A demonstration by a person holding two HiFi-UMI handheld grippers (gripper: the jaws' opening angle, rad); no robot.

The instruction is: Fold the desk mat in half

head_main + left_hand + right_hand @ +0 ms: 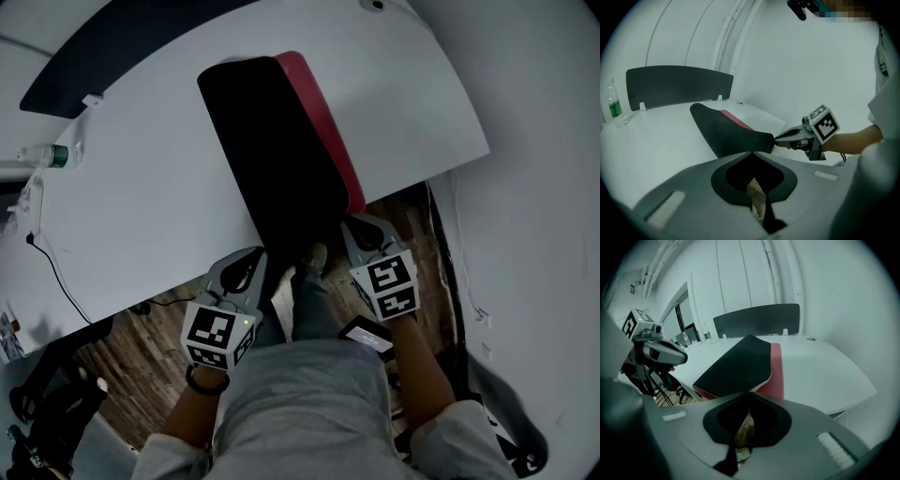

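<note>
The desk mat (272, 150) lies on the white table (141, 206), its black underside folded over and a red strip (328, 122) showing along the right. Its near end reaches the table's front edge. My left gripper (260, 255) is shut on the near left corner of the black layer, whose edge meets the jaw tips in the left gripper view (751, 152). My right gripper (353, 225) is shut on the near right corner, where black and red layers (750, 391) meet. The left gripper view shows the right gripper (780, 137) pinching that corner.
A water bottle (47, 157) stands at the table's far left. A dark divider panel (112, 56) runs along the far edge. A black cable (52, 262) trails off the left side. Below the front edge are wooden floor, the person's legs and a shoe (314, 258).
</note>
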